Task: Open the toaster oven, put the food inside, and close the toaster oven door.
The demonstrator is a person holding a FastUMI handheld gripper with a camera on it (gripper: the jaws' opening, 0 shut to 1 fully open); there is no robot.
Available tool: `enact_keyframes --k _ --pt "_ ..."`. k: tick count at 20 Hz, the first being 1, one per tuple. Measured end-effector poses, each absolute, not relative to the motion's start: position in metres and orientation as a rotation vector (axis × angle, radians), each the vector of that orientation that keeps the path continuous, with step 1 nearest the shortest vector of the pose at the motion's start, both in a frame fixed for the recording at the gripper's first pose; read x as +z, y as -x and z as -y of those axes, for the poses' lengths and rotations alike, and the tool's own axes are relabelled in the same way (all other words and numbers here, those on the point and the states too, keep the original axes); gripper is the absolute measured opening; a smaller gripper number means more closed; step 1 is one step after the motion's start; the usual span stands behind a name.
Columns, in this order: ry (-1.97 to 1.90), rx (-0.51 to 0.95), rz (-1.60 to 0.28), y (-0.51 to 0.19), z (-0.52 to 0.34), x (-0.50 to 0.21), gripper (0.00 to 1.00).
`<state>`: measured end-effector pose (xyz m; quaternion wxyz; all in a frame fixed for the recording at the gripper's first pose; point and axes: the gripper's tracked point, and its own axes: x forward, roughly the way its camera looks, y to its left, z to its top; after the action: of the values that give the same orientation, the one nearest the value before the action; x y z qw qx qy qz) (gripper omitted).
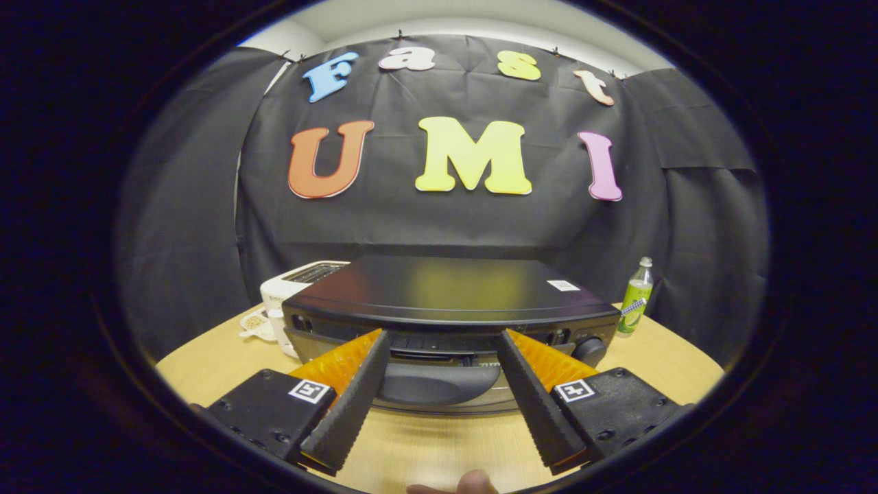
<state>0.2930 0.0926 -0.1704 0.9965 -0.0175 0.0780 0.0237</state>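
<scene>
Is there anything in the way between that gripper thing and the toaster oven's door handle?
Nothing visible stands in the way. The gripper is open, its fingers spread to either side of the door handle on the toaster oven. The white toaster and green bottle stand off to the sides, behind.

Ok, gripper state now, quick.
Gripper: open, holding nothing; its fingers straddle the handle of the closed toaster oven, touching neither side.
</scene>
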Motion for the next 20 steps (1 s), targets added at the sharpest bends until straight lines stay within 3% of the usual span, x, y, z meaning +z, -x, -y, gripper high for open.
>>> enact_keyframes --k 20 --pt "0.007 0.092 -0.318 -0.193 -0.071 -0.26 1.0"
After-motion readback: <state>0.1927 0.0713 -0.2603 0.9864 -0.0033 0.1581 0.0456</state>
